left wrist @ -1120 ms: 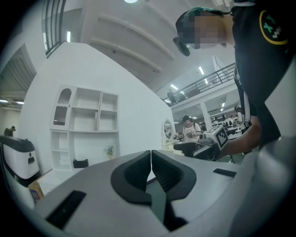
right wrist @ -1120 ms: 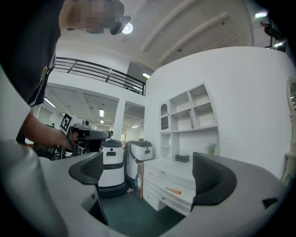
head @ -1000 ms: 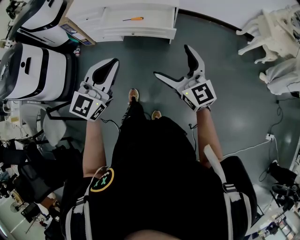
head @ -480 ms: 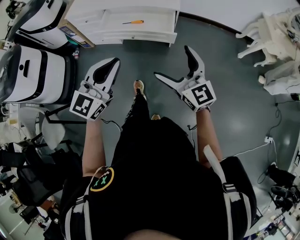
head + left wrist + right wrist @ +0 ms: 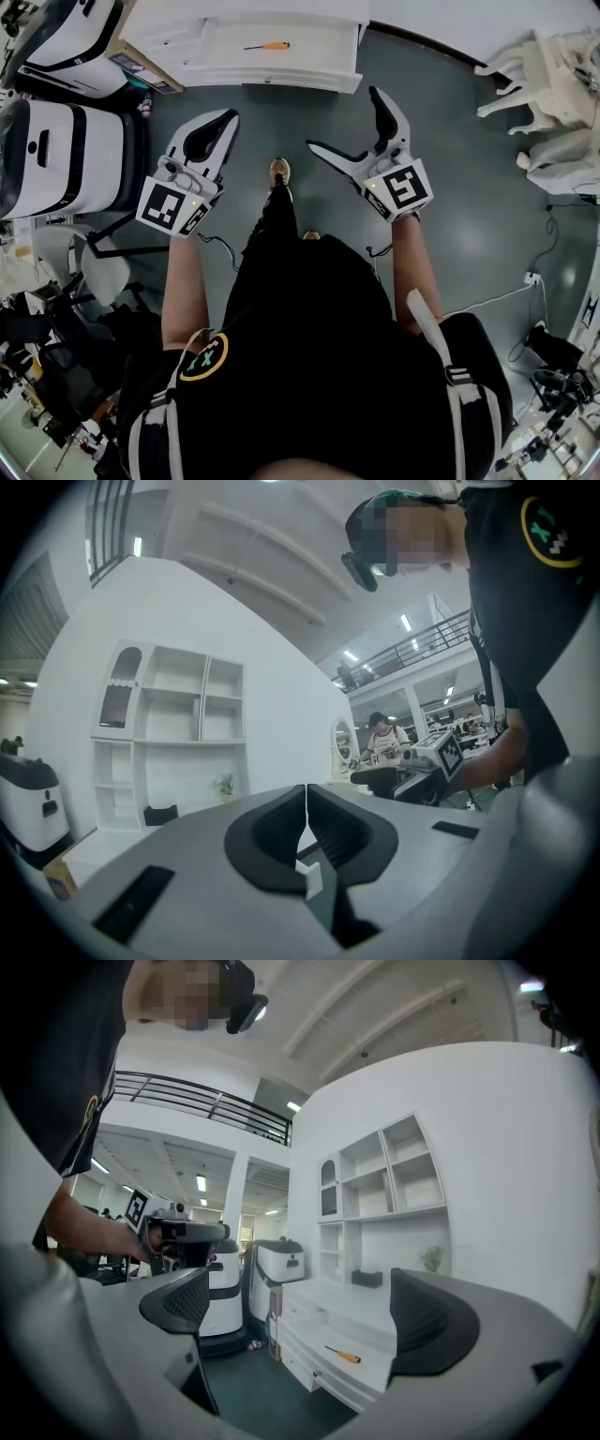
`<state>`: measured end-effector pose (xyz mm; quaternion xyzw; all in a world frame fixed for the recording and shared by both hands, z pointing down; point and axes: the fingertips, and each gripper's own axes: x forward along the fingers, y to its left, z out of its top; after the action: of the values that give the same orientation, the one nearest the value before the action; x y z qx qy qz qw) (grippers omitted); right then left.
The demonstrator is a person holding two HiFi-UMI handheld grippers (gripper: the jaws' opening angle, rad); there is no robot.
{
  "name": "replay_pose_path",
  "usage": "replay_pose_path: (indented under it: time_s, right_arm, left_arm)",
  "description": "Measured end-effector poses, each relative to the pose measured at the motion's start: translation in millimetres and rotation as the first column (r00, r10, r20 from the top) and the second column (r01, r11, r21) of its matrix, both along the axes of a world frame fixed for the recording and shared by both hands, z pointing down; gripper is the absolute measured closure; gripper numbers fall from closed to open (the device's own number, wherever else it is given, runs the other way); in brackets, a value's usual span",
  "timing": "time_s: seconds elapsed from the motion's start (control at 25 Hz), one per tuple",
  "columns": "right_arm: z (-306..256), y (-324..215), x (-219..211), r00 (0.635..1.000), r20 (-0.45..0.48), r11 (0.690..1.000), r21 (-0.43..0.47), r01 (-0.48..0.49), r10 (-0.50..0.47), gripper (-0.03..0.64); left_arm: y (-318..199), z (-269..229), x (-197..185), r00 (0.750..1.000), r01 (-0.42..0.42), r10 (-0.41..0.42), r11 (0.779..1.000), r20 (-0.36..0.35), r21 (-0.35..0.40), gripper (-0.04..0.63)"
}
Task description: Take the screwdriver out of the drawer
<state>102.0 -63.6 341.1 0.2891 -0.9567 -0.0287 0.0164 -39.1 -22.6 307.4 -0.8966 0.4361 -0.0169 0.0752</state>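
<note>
An orange-handled screwdriver (image 5: 268, 45) lies in the pulled-out white drawer (image 5: 323, 54) at the top of the head view. The right gripper view also shows the screwdriver (image 5: 339, 1355) in the drawer (image 5: 361, 1378), some way off. My left gripper (image 5: 215, 128) is held over the grey floor, jaws shut with nothing between them. My right gripper (image 5: 349, 127) is held beside it with its jaws wide open and empty. Both grippers are well short of the drawer. The left gripper (image 5: 306, 808) points at a white wall with shelves.
White-and-black machines (image 5: 56, 155) stand at the left by the cabinet. A cardboard box (image 5: 141, 70) sits next to the drawer unit. White chairs (image 5: 544, 94) are at the right. A cable (image 5: 487, 298) runs across the floor at the right. My shoe (image 5: 279, 171) is between the grippers.
The view has shifted a little toward the cabinet as I step forward; one foot moved ahead. Both grippers keep the same pose and state.
</note>
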Motion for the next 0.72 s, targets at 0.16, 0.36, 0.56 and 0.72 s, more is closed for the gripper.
replay_pose_path:
  time_s: [0.16, 0.36, 0.56, 0.72]
  right_arm:
    - [4.0, -35.3, -16.7, 1.000, -0.011, 1.000, -0.004, -0.003, 0.003, 0.025]
    - [8.8, -78.0, -34.6, 1.000, -0.029, 1.000, -0.018, -0.002, 0.001, 0.025]
    - [12.9, -124.2, -54.6, 0.999, -0.041, 1.000, -0.029, -0.003, 0.002, 0.025]
    - [18.8, -156.4, -72.8, 0.998, -0.062, 0.999, -0.038, 0.006, -0.009, 0.025]
  left_arm:
    - [-34.8, 3.3, -13.0, 1.000, -0.018, 0.018, 1.000, 0.012, 0.003, 0.574]
    - [-81.4, 8.7, -27.9, 0.999, -0.032, 0.032, 0.999, 0.006, -0.013, 0.574]
    - [-125.4, 15.3, -44.5, 0.999, -0.045, 0.045, 0.999, 0.011, -0.026, 0.574]
    - [-157.5, 21.8, -57.0, 0.998, -0.054, 0.055, 0.998, 0.007, -0.040, 0.574]
